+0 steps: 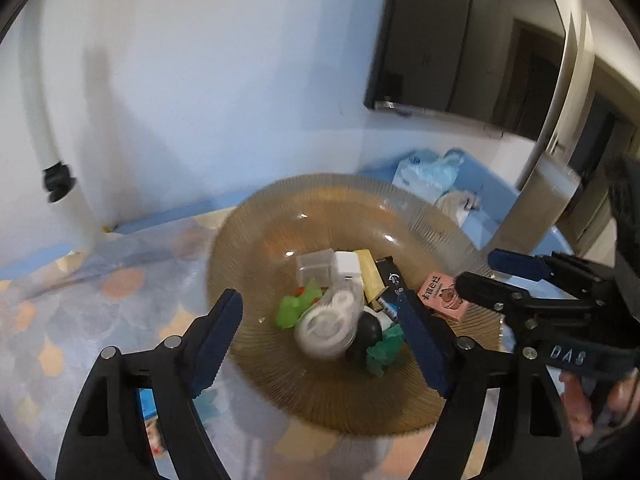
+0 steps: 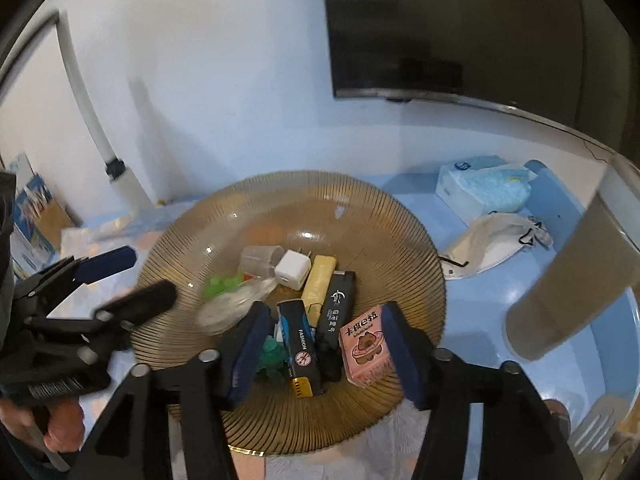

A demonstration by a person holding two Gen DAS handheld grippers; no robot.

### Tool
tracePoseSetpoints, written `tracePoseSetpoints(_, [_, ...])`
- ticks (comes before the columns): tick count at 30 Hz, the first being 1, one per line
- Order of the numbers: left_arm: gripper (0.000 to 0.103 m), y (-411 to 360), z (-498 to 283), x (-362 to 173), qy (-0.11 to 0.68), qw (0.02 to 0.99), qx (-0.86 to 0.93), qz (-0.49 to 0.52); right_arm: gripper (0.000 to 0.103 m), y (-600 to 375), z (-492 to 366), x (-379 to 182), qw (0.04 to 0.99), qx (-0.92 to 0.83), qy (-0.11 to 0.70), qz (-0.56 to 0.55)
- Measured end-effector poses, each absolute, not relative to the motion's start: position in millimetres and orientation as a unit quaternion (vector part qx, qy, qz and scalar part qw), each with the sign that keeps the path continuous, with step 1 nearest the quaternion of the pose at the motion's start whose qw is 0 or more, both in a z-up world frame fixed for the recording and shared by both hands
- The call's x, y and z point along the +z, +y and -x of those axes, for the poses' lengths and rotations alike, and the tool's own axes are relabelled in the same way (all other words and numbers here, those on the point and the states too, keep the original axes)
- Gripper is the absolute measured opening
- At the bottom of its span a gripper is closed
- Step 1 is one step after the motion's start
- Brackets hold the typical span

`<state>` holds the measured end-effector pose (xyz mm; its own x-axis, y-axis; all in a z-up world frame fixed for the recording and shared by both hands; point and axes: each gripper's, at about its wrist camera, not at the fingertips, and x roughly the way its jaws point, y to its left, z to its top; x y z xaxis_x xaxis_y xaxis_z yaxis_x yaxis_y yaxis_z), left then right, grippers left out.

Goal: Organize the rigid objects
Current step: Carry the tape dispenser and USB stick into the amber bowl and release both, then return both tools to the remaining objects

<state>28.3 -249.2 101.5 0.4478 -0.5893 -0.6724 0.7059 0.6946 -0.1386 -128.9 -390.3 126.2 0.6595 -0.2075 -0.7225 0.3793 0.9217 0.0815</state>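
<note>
An amber ribbed glass plate (image 1: 256,248) (image 2: 400,224) holds small objects: a white charger cube (image 2: 293,269) (image 1: 347,264), a clear plastic box (image 1: 314,266) (image 2: 258,258), a yellow bar (image 2: 318,278), black lighters (image 2: 300,346), a pink box (image 2: 366,350) (image 1: 442,297), green pieces (image 1: 294,306) and a clear round case (image 1: 328,326). My left gripper (image 1: 320,342) is open above the round case. My right gripper (image 2: 324,354) is open over the lighters and pink box.
A blue tissue pack (image 2: 480,192) and a white face mask (image 2: 492,244) lie on the blue surface to the right. A dark TV (image 2: 460,28) hangs on the wall. A white pipe (image 2: 100,136) stands at the left. A patterned cloth (image 1: 80,300) lies under the plate.
</note>
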Motion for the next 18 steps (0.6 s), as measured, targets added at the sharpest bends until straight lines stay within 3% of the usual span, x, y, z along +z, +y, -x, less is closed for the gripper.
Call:
tracePoseSetpoints(14, [0.078, -63.0, -27.0, 134.3, 0.337, 0.897, -0.287, 0.007, 0.061, -243.4, 140.7, 167.1, 0.935, -0.038, 0.347, -0.059])
tracePoseSetpoints(18, [0.078, -27.3, -26.6, 106.7, 0.359, 0.897, -0.258, 0.013, 0.081, -202.0, 131.1, 141.5, 0.932, -0.011, 0.36, -0.04])
